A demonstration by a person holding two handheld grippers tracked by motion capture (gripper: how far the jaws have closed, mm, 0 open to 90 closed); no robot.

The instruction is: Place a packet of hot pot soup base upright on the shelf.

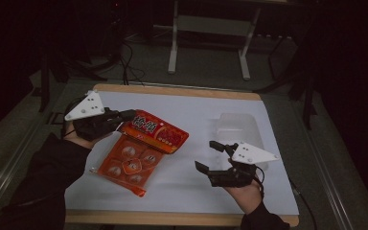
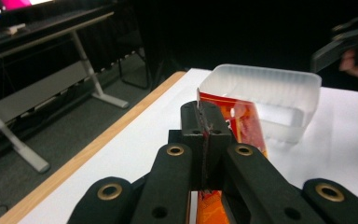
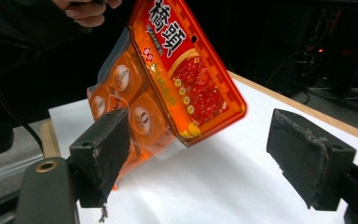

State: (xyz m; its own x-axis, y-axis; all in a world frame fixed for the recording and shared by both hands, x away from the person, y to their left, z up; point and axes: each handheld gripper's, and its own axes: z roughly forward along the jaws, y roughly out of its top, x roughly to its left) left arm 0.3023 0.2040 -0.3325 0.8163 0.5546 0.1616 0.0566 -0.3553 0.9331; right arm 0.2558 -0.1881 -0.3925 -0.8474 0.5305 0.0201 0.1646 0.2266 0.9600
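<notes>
Left tongs (image 1: 124, 116): I have them clamped on the top edge of the orange snack packet (image 1: 141, 148); in the left gripper view the pads meet on the packet's thin seam (image 2: 204, 122).
Packet, position: it hangs tilted from my left tongs, red header card uppermost, over the left half of the surface; I cannot tell whether its lower clear end touches the white sheet.
Packet, look: red card with white characters, several round sealed portions in the clear orange part below; seen close in the right gripper view (image 3: 168, 79).
Right tongs (image 1: 209, 155): I hold them spread wide, nothing between the pads, well to the right of the packet and pointing toward it.
Clear tub (image 1: 239, 127): translucent plastic container, sits on the sheet just beyond my right hand; in the left gripper view it lies behind the packet (image 2: 279, 93).
Surface (image 1: 196, 191): wooden-edged top, covered by a white sheet.
Surroundings: dim room, grey floor, white desk legs (image 1: 172, 52) beyond the far edge.
</notes>
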